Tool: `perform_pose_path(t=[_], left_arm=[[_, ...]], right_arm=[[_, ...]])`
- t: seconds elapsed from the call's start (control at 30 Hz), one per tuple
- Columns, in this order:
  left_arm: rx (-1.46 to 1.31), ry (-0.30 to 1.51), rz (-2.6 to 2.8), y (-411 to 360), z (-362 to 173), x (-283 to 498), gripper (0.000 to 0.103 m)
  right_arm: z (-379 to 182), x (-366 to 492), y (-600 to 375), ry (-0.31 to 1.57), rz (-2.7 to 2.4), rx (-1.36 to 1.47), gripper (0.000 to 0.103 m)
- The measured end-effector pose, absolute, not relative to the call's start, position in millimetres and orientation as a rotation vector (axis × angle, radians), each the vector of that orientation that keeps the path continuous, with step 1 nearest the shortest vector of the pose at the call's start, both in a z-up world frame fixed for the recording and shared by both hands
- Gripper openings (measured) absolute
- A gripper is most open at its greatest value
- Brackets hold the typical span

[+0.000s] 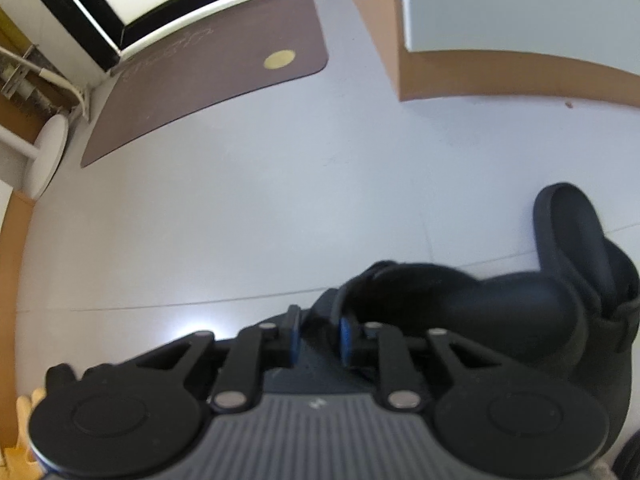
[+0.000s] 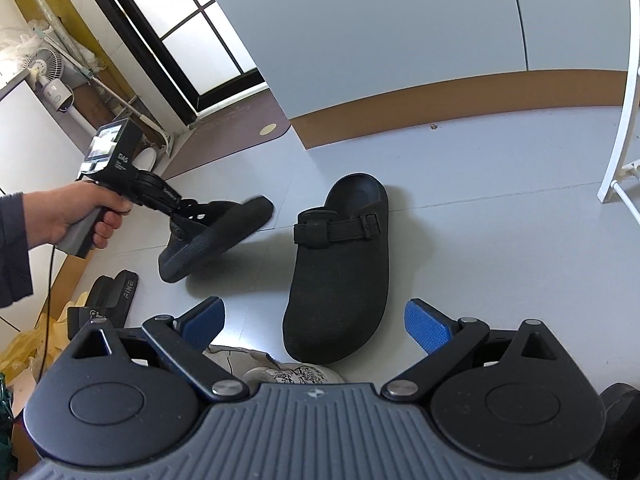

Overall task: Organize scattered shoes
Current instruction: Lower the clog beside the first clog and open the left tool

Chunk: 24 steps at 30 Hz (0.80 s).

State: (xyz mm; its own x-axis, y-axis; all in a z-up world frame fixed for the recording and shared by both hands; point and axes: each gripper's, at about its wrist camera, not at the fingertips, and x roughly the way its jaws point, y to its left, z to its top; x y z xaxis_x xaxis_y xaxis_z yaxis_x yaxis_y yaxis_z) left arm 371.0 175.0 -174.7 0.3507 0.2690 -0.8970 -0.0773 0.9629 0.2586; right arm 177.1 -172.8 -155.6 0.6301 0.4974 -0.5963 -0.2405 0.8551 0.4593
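Here, a black clog (image 2: pixel 216 236) is hanging tilted in the air above the pale floor (image 2: pixel 460 216), sole turned toward the camera and casting a shadow just below it; the left gripper (image 2: pixel 182 210) is clamping its rim, the blue-padded fingers (image 1: pixel 346 336) pressing close together on the edge. A person's hand (image 2: pixel 76 216) is gripping the handle of that tool, a dark sleeve (image 2: pixel 14 248) showing at the wrist. Just to the right, the matching second clog (image 2: pixel 340 276) is lying flat on the floor, buckle strap across the middle, toe pointing toward the camera. The right gripper (image 2: pixel 316 322) is hovering above this shoe with its jaws spread wide, holding nothing. Beneath it, a white sneaker (image 2: pixel 280 370) is peeking out, close to the toe of the resting clog. Farther left, black slides (image 2: pixel 116 292) are sitting near a yellow bag (image 2: pixel 24 344). A brown mat (image 1: pixel 208 84) is lying before a dark-framed glass door (image 2: pixel 192 36).
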Motion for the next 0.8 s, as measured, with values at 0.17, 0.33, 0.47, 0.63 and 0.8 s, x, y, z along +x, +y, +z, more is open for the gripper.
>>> perform_pose_path(t=[0.17,0.33,0.47,0.63,0.8], left_arm=[[0.155,1.272,0.214,153,-196,373,0.052],[0.075,1.275,0.217,147,-185,366,0.065],[0.08,1.249,0.224,139,-145,355,0.07],[0.017,1.201,0.246,134,-83,331,0.07],[0.018,1.115,0.234,122,6,309,0.071]], right_arm=[[-157,178,-173,0.791,0.429,0.353,0.1],[-143,171,-179,0.789,0.422,0.354,0.1],[-127,164,-186,0.781,0.414,0.356,0.1],[-96,156,-190,0.801,0.391,0.369,0.1],[-37,149,-195,0.777,0.373,0.378,0.1]])
